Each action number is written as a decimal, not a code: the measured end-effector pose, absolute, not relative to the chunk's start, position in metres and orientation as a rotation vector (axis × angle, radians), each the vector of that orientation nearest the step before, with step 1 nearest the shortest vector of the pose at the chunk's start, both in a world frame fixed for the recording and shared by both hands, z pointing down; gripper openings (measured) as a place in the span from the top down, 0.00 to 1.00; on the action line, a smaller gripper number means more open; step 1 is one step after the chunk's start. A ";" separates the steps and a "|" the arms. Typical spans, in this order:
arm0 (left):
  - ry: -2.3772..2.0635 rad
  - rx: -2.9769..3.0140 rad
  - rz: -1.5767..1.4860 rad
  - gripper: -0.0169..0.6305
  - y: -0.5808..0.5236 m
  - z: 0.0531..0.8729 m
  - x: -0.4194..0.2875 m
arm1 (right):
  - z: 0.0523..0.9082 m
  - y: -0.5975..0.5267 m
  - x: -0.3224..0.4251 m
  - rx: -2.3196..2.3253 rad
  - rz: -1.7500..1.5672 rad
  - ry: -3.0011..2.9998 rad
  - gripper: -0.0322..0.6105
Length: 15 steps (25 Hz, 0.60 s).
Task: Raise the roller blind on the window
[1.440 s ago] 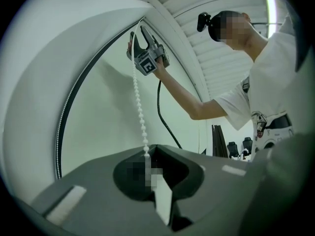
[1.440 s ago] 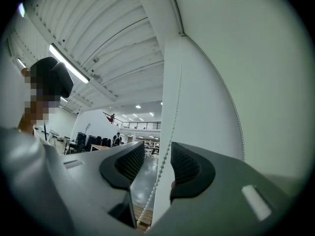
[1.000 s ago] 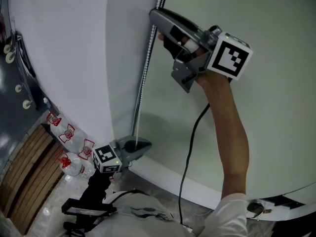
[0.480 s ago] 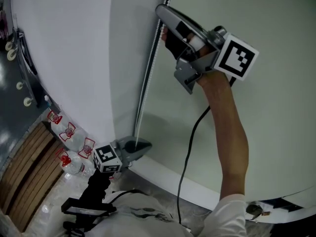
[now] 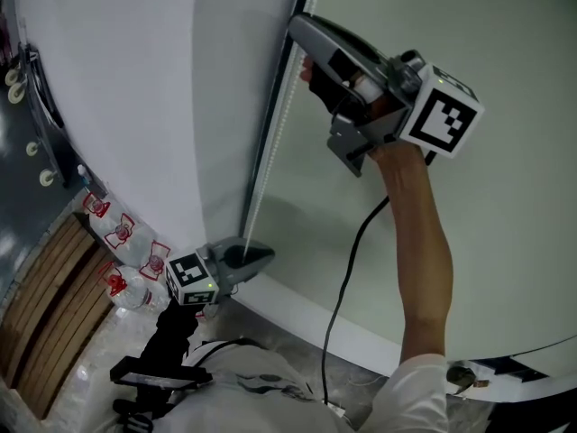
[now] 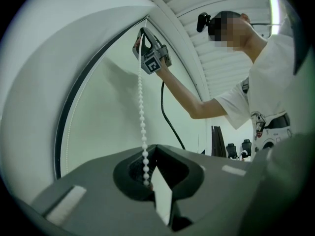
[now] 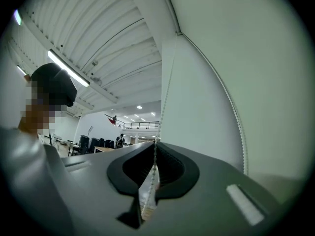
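- Head view: up high, my right gripper has just been closing and pinches the white bead chain beside the smooth pale blind.
- My left gripper clamps the same chain low down.
- Bottles wear red labels, print unreadable.

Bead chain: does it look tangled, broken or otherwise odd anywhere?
Nothing stands out: the bead chain runs straight and unbroken from the left gripper up to the right gripper, whose jaws have just been closing on it.
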<state>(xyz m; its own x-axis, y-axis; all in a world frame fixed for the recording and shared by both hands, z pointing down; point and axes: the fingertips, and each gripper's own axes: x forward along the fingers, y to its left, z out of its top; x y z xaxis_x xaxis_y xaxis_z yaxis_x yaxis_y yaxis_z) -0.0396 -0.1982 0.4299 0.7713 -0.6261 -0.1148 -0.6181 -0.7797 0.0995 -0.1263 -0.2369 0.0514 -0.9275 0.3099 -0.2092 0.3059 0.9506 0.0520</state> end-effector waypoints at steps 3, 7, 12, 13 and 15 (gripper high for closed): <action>-1.024 2.905 -0.244 0.98 -0.200 0.423 -0.043 | 0.054 -0.226 -0.128 0.475 0.048 2.906 0.93; -1.051 2.894 -0.267 0.98 -0.203 0.413 -0.049 | 0.068 -0.219 -0.129 0.478 0.042 2.935 0.93; -1.047 2.895 -0.270 0.98 -0.204 0.411 -0.051 | 0.106 -0.219 -0.127 0.465 0.020 2.987 0.93; -1.043 2.895 -0.272 0.98 -0.203 0.412 -0.050 | 0.114 -0.219 -0.126 0.463 0.009 2.994 0.93; -1.038 2.894 -0.276 0.98 -0.204 0.412 -0.049 | 0.127 -0.218 -0.123 0.463 -0.016 2.998 0.93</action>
<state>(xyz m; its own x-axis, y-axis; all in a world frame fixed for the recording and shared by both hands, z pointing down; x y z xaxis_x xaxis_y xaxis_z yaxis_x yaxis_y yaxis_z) -0.0493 -0.2036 0.4119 0.7579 -0.6350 -0.1494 -0.6253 -0.7724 0.1111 -0.1232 -0.2177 0.1273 -0.9477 0.3003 -0.1080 0.3014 0.9535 0.0063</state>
